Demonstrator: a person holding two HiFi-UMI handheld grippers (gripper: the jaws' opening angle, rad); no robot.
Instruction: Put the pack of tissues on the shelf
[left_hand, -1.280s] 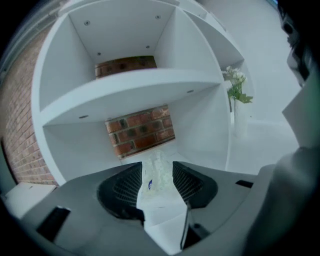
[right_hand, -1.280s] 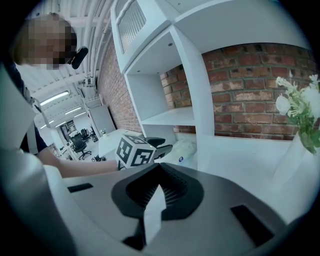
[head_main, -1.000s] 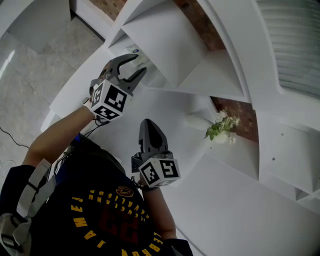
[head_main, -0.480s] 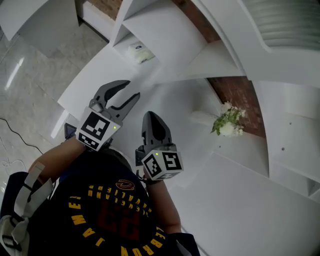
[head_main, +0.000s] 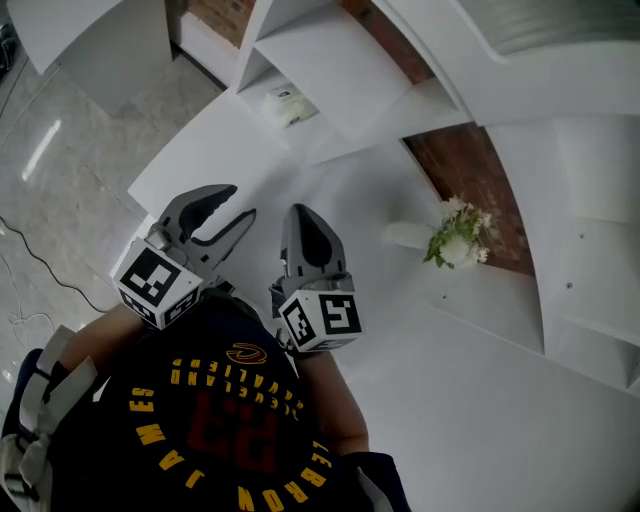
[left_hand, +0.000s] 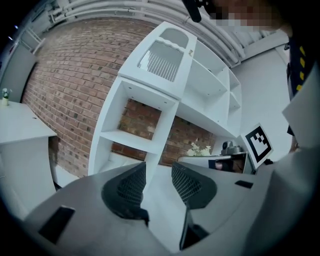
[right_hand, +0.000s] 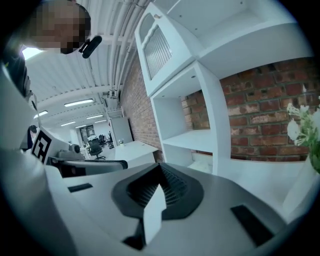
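The pack of tissues (head_main: 288, 104) lies in a low compartment of the white shelf unit (head_main: 345, 75), at the top of the head view. My left gripper (head_main: 226, 206) is open and empty, held well back from the shelf over the white counter (head_main: 350, 190). In its own view the left gripper (left_hand: 159, 171) has a clear gap between its jaws. My right gripper (head_main: 304, 228) is shut with nothing in it, close beside the left one; its own view shows the right gripper (right_hand: 161, 174) with jaws pressed together. The pack cannot be made out in either gripper view.
A white vase of white flowers (head_main: 455, 236) stands on the counter against the brick wall (head_main: 470, 170), right of both grippers. The tiled floor (head_main: 70, 150) and a cable lie to the left. The shelf's upright panels (left_hand: 150, 150) rise ahead.
My left gripper has drawn back from the shelf compartment toward the person, still open. The pack of tissues stays on the shelf. The right gripper has barely moved.
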